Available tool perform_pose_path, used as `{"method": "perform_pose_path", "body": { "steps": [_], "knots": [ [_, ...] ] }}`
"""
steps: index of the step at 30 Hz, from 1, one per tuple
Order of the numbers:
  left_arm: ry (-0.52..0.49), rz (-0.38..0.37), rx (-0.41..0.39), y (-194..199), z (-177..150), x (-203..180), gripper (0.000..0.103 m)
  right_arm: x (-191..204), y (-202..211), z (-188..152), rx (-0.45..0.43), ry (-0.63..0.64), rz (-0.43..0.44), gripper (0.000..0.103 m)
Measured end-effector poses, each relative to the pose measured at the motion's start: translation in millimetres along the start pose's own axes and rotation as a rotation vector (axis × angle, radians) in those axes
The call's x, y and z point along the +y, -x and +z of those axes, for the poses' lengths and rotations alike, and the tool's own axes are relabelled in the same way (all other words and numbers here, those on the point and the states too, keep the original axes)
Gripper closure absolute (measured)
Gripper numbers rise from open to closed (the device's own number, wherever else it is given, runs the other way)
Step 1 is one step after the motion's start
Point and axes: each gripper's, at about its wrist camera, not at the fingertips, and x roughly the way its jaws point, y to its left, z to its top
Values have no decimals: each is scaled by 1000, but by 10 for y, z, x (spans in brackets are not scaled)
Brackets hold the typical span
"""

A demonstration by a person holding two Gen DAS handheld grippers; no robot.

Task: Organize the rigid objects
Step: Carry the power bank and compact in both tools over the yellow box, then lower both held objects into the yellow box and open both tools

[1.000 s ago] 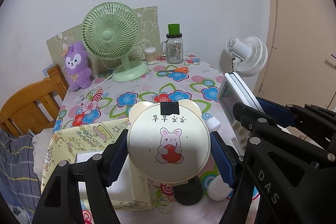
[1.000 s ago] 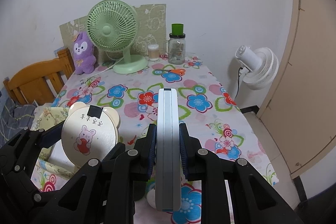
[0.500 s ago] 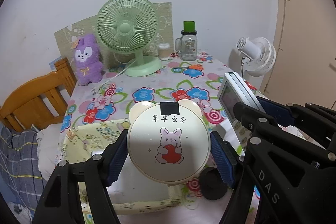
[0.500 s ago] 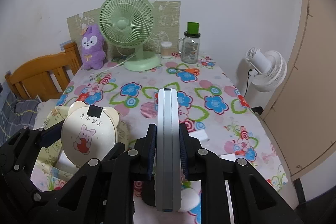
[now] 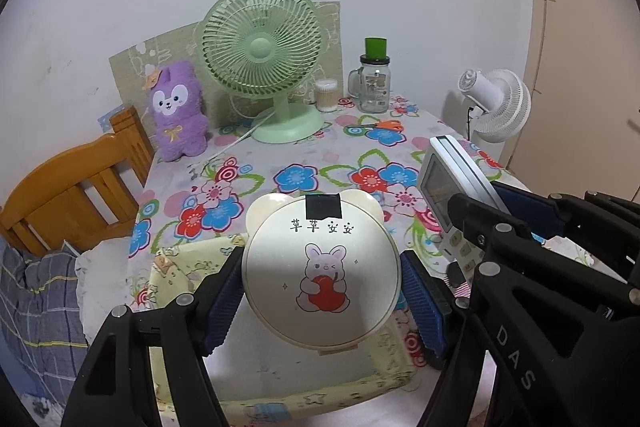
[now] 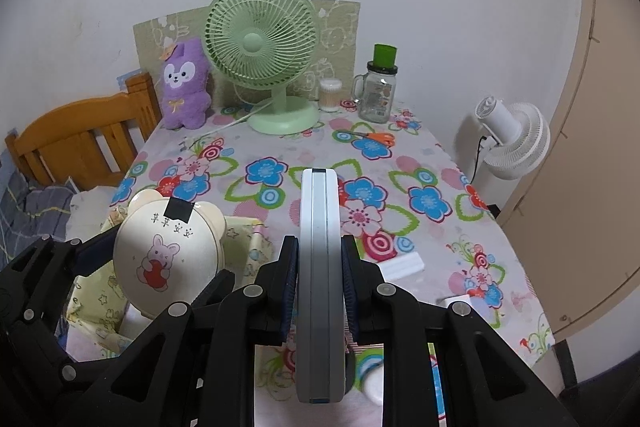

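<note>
The bear-eared case and remote are gripped in closed jaws. Both have been carried nearer the yellow box, suggesting placement is imminent.

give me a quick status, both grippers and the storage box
Left gripper shut on round bunny case, held over yellow fabric box. Right gripper shut on remote, beside it. Nothing blocking the box.
</note>
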Motion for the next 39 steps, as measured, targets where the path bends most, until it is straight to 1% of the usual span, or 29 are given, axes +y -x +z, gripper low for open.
{"method": "perform_pose_path", "body": {
  "steps": [9,18,25,39],
  "knots": [
    [21,13,24,-64,-69,297,26,298,-108,21,34,1,38,80],
    [38,15,58,-196,-139,542,26,556,-258,32,69,11,50,80],
    [43,15,100,-354,-200,684,26,679,-450,19,124,-11,76,80],
    [47,12,192,-718,-419,770,27,762,-838,-200,229,-49,42,79]
  ]
}}
